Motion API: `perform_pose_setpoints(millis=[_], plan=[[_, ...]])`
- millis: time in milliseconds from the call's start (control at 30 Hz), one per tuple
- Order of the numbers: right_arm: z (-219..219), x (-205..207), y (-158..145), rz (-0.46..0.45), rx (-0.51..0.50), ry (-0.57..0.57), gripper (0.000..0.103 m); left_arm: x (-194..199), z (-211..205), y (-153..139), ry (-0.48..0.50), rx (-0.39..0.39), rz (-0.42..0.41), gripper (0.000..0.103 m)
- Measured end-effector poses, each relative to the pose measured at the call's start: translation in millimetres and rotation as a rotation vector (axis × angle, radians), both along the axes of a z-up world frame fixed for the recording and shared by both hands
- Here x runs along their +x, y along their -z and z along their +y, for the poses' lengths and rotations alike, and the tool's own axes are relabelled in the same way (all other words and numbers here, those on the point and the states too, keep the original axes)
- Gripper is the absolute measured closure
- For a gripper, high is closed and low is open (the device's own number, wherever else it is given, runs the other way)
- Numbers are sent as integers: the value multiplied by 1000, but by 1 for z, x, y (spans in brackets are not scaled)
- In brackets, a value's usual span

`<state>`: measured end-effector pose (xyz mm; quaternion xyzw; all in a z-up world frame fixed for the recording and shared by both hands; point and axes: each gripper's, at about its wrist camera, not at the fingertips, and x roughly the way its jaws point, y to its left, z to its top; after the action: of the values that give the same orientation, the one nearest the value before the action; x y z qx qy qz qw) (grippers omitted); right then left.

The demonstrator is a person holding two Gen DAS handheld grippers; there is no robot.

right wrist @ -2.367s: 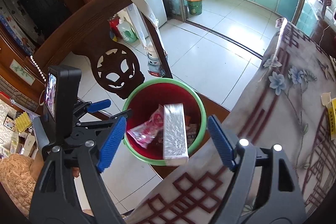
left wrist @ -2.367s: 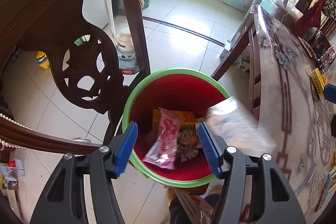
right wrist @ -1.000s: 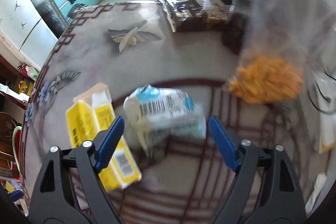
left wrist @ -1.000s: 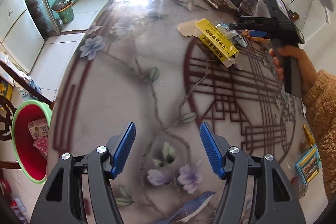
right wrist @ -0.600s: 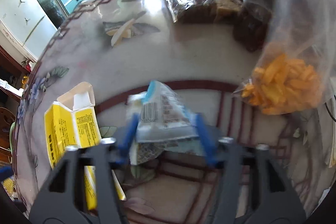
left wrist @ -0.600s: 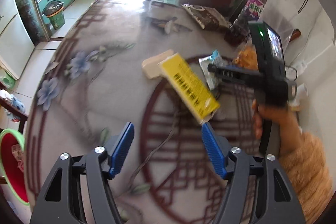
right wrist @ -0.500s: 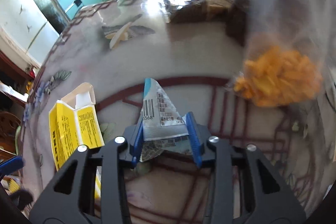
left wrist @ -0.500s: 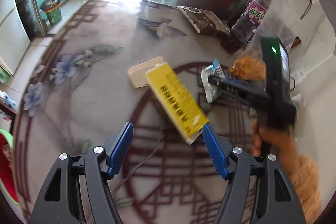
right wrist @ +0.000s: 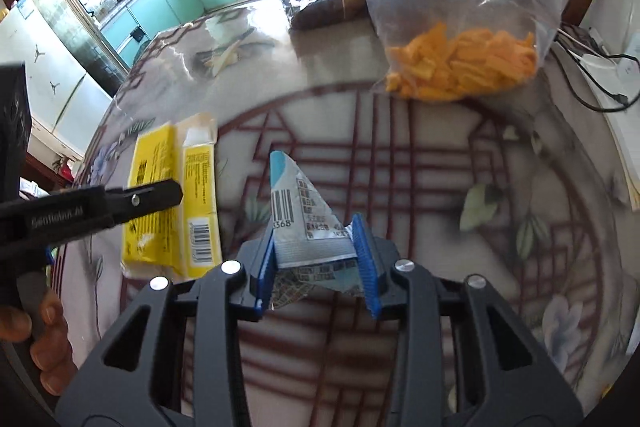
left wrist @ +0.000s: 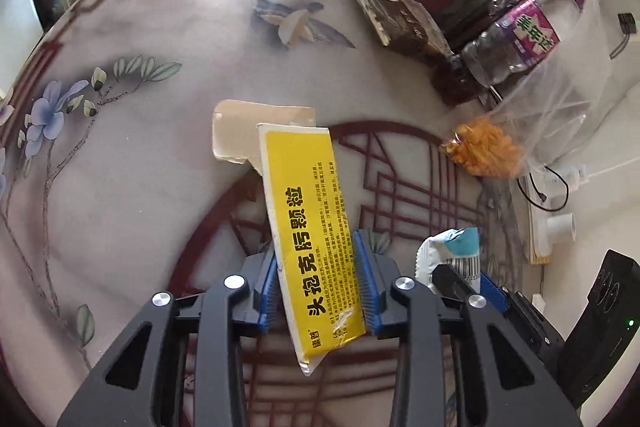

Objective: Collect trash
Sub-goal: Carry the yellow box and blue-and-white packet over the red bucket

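The left gripper (left wrist: 318,283) grips the yellow medicine box (left wrist: 310,227). Just beside that box, the right gripper (right wrist: 316,263) pinches a blue-white wrapper (right wrist: 304,219).

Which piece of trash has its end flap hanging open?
The yellow medicine box clamped in the left tool: its flap is unfolded. The crumpled blue-white wrapper in the right tool has none.

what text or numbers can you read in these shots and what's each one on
"头孢克肟颗粒": yellow box held by the left gripper.
"368", under a barcode: wrapper held by the right gripper.
"Sen…", rest blurred: left gripper's arm in the right wrist view.
Bottle label: large characters, too blurred to read.
Fine print on box and wrapper: too small.
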<state>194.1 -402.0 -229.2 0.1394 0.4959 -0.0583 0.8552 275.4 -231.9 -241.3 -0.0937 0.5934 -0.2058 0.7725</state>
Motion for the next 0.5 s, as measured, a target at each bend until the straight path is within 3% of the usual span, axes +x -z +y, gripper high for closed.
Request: perform_pose_setpoints(millis=[233,500], plan=[[31,-18,-18,-14,16,-37,68,-26,40,-23,31,13,-44,76],[78,-52,-43,-47,55,-79,68,-79,101,-48,62,86,-107,76]])
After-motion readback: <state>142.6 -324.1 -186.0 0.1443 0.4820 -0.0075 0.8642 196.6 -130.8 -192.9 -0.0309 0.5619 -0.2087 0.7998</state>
